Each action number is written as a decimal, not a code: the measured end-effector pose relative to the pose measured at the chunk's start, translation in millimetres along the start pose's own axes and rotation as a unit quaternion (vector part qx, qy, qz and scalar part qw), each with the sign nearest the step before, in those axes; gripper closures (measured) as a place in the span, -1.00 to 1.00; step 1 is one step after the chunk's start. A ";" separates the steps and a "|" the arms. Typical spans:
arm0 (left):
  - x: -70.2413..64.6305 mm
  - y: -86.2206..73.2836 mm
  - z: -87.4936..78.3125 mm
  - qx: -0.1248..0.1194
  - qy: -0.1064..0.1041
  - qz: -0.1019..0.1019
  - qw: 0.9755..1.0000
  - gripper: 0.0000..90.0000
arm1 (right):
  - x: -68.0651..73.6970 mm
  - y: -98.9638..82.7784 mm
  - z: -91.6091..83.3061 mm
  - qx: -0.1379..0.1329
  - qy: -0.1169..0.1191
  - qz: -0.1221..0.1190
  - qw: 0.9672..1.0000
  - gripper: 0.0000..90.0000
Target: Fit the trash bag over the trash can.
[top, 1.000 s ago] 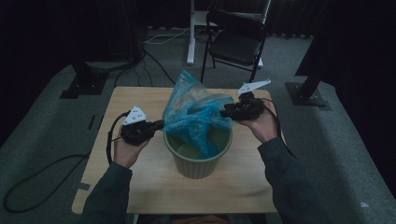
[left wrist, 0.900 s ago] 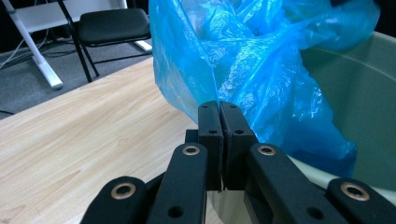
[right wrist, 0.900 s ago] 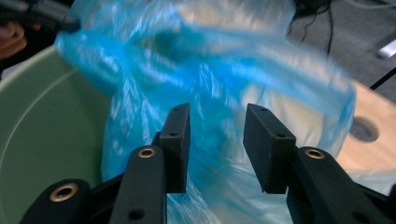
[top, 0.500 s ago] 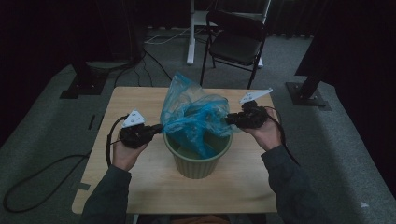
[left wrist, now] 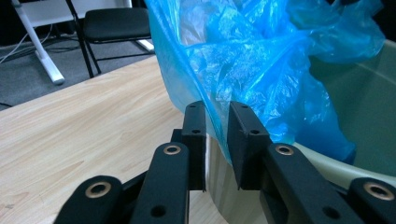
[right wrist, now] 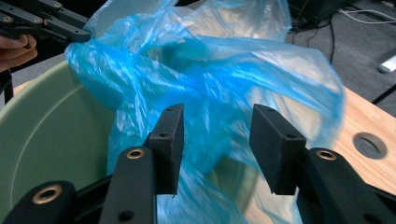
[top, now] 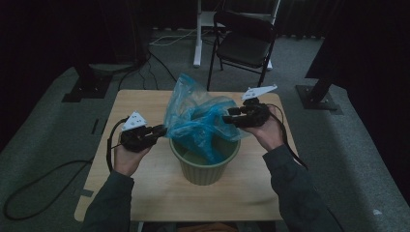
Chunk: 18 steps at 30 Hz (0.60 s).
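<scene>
So I'm sitting at the wooden table (top: pixel 145 193) in the lower middle of the high view, with the green bin (top: pixel 205 166) standing dead centre on it. The blue plastic bag (top: pixel 198 118) is half in the bin, bunching up above the rim and spilling toward the upper middle of the frame.

My left gripper (top: pixel 157 131) is sitting at the bin's left edge, centre-left of the frame. Its jaws have just been opening a bit, and now they're standing narrowly apart with a fold of the bag hanging between them (left wrist: pixel 217 135), pads not pressing on it as far as I can tell.

My right gripper (top: pixel 228 116) is hovering right of centre, over the bin's right rim. Its jaws have just been opening too and are standing wide, the bag (right wrist: pixel 210 93) bunching just ahead of them, nothing pinched.
</scene>
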<state>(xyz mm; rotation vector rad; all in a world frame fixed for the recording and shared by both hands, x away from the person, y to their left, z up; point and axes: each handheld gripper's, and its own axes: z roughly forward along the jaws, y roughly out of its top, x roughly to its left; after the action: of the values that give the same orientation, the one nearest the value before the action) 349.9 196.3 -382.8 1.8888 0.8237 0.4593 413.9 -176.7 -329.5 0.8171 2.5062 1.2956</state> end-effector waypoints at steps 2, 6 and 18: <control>0.8 1.5 -3.1 -0.005 0.002 -0.002 1.000 0.65 | -0.2 1.3 6.4 0.009 -0.004 -0.001 1.000 0.34; 4.1 7.1 -10.8 -0.018 0.010 -0.003 1.000 0.58 | 0.5 1.4 13.3 0.020 -0.006 -0.006 1.000 0.89; -3.9 52.0 9.6 -0.028 -0.001 0.020 0.999 0.44 | 8.6 5.0 11.7 0.018 -0.007 -0.027 0.999 1.00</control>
<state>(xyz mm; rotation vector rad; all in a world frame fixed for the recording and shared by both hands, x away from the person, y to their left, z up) 371.0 172.6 -340.3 1.8566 0.7669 0.5001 413.6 -161.5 -331.8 0.7576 2.5291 1.2277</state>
